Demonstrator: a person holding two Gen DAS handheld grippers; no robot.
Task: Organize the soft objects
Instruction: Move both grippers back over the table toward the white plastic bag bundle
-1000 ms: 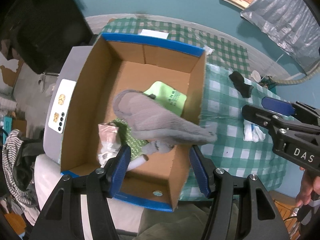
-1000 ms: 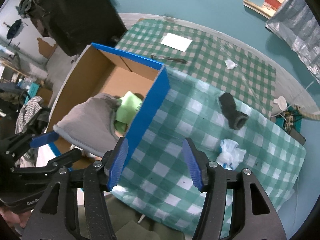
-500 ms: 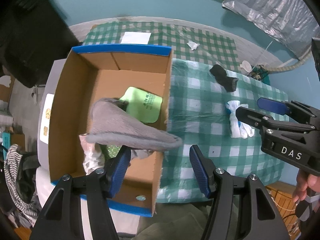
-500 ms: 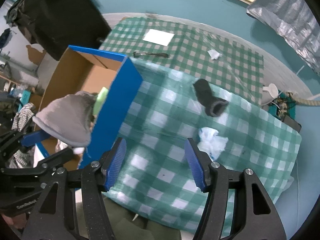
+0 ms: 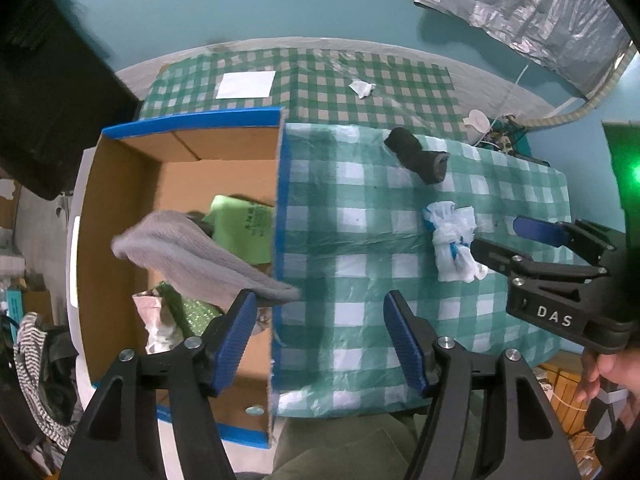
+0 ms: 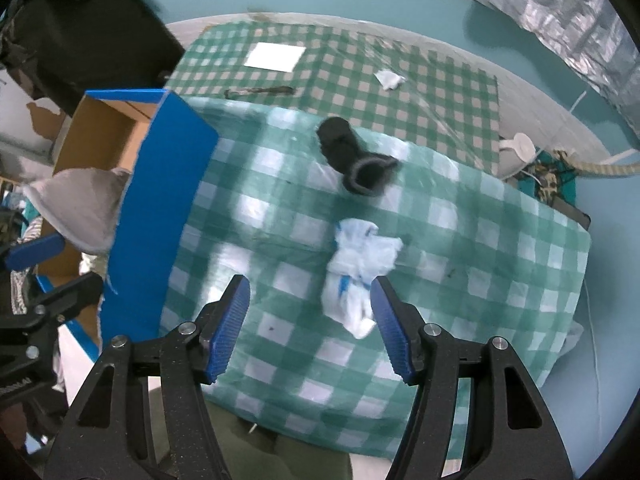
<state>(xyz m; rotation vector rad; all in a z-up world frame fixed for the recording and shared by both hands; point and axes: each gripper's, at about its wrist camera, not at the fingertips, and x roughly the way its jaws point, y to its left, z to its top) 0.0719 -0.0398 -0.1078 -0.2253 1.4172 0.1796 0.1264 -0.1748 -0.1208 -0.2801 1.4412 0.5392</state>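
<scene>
A cardboard box with blue edges (image 5: 280, 208) (image 6: 160, 184) stands at the left of the green checked table. A grey cloth (image 5: 196, 256) (image 6: 76, 208) drapes over its right wall, above a green pouch (image 5: 240, 228) and other soft items inside. A white and blue crumpled bag (image 5: 452, 240) (image 6: 356, 268) and a black rolled sock (image 5: 420, 156) (image 6: 352, 156) lie on the table. My left gripper (image 5: 320, 320) is open and empty, straddling the box's right wall. My right gripper (image 6: 310, 316) is open and empty, just in front of the white bag; it also shows in the left wrist view (image 5: 508, 240).
A white paper sheet (image 5: 246, 84) (image 6: 276, 56) and a small crumpled tissue (image 5: 362, 88) (image 6: 388, 78) lie on the far tablecloth. A dark thin tool (image 6: 260, 91) lies behind the box. A black bag (image 6: 80, 28) and striped clothes (image 5: 36, 360) are at the left.
Both grippers have shifted right, away from the box toward the table. The grey cloth stays draped on the box wall. The white bag now lies near my right fingers.
</scene>
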